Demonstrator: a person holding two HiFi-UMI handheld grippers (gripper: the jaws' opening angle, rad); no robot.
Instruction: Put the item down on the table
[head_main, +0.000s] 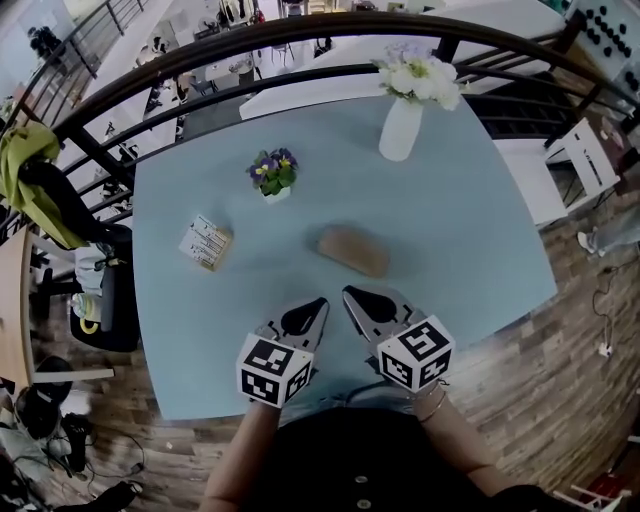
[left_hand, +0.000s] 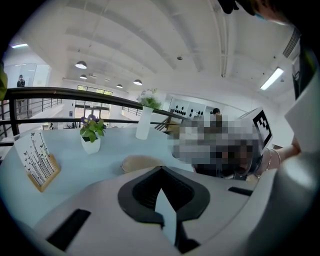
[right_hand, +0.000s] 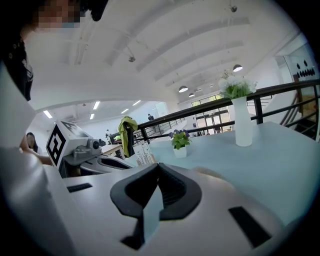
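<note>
- The left gripper (head_main: 316, 306) and the right gripper (head_main: 352, 296) both had their jaws clenched together, with nothing between them.
- The brown oblong item (head_main: 352, 250) lay flat on the tabletop (head_main: 470, 230), a little ahead of both sets of jaws and touching neither.
- The set-down looked done. The best move was to draw the jaws back low and straight without nudging the item.

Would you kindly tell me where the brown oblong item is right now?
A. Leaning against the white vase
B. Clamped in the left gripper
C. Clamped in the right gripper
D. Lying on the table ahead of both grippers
D: the brown oblong item lies flat on the blue table, apart from the left gripper and the right gripper, whose jaws are together with nothing between them.
</note>
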